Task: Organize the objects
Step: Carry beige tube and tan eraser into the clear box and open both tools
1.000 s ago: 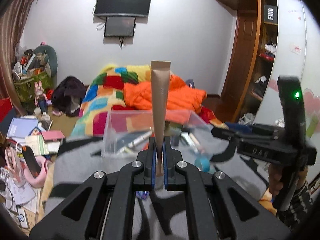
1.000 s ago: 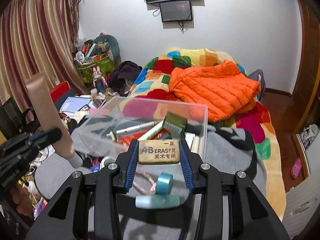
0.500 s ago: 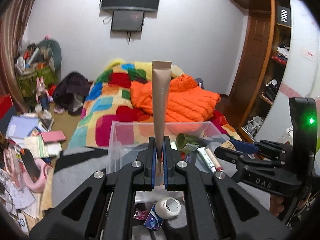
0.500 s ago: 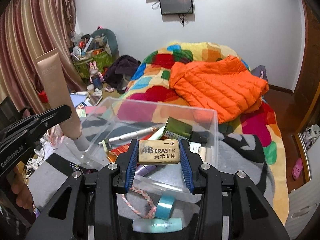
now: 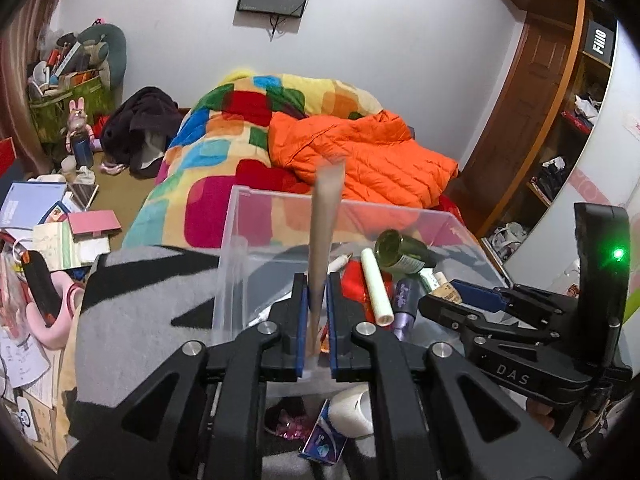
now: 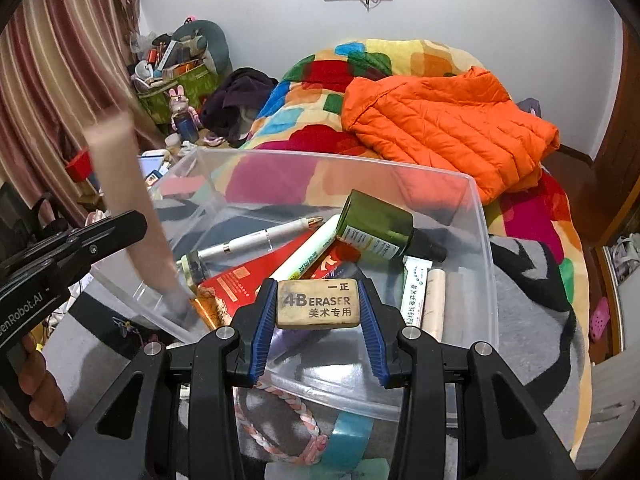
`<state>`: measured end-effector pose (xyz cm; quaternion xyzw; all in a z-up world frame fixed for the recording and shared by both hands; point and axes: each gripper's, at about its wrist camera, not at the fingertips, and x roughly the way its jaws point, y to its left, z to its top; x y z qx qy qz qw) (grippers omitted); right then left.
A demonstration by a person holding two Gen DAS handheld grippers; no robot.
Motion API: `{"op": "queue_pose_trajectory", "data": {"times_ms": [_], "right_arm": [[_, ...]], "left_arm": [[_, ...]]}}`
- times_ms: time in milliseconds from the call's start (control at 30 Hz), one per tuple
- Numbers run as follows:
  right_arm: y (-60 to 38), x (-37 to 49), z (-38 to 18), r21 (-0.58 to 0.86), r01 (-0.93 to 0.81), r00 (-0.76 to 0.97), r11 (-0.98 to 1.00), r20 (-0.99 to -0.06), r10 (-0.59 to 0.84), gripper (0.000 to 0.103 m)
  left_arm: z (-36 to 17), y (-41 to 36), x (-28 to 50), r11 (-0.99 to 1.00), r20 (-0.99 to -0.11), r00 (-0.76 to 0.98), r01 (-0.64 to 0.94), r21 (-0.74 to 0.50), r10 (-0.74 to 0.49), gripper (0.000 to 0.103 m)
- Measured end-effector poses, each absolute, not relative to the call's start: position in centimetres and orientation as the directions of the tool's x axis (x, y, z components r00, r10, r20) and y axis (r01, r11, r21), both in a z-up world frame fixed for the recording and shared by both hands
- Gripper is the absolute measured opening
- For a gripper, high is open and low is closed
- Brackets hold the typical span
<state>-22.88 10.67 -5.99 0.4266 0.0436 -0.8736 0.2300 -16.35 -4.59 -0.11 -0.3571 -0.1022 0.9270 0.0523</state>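
The tan tube is motion-blurred along its upper half; its lower end is hidden between the pads of the left tongs. From the right wrist, the tube's cap end is smeared behind the clear bin wall. The teal tape roll and braided cord are partly covered by the right tongs. Labels on the bin's contents are too small to read.

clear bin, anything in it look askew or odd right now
In the clear bin, the contents lie jumbled: the green bottle is tipped on its side across the white tube and red tube. The pen lies diagonally. No spill or damage shows.
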Motion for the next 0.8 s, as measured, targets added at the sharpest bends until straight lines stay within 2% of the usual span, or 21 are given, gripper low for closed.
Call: {"op": "queue_pose_trajectory", "data": {"times_ms": [100, 233, 433, 500, 633, 800], "right_arm": [[10.7, -22.6, -5.6, 0.111, 0.445, -0.535, -0.889, -0.763, -0.363, 0.037], [11.3, -21.8, -4.4, 0.126, 0.451, -0.548, -0.884, -0.742, -0.386, 0.043], [12.5, -20.0, -2.9, 0.112, 0.456, -0.582, -0.883, -0.713, -0.391, 0.049], [13.1, -19.2, -2.5, 0.111, 0.452, -0.592, -0.885, -0.705, -0.391, 0.050], [14.1, -17.9, -2.2, 0.095, 0.440, -0.613, -0.893, -0.695, -0.376, 0.051], [15.3, -16.2, -2.5, 0.103, 0.426, -0.616, -0.899, -0.694, -0.372, 0.051]], "left_arm": [[0.3, -4.3, -15.6, -0.979, -0.641, -0.751, -0.035, -0.201, 0.158, 0.007], [1.2, -3.7, -14.2, -0.980, -0.625, -0.763, -0.053, -0.191, 0.163, 0.010], [2.7, -2.9, -11.8, -0.990, -0.594, -0.796, -0.053, -0.129, 0.120, 0.032], [3.0, -2.7, -11.1, -0.992, -0.584, -0.805, -0.046, -0.116, 0.106, 0.043], [3.4, -2.3, -9.8, -0.995, -0.570, -0.817, -0.043, -0.089, 0.087, 0.051], [2.9, -1.6, -8.2, -0.995, -0.574, -0.814, -0.054, -0.079, 0.090, 0.065]]}}
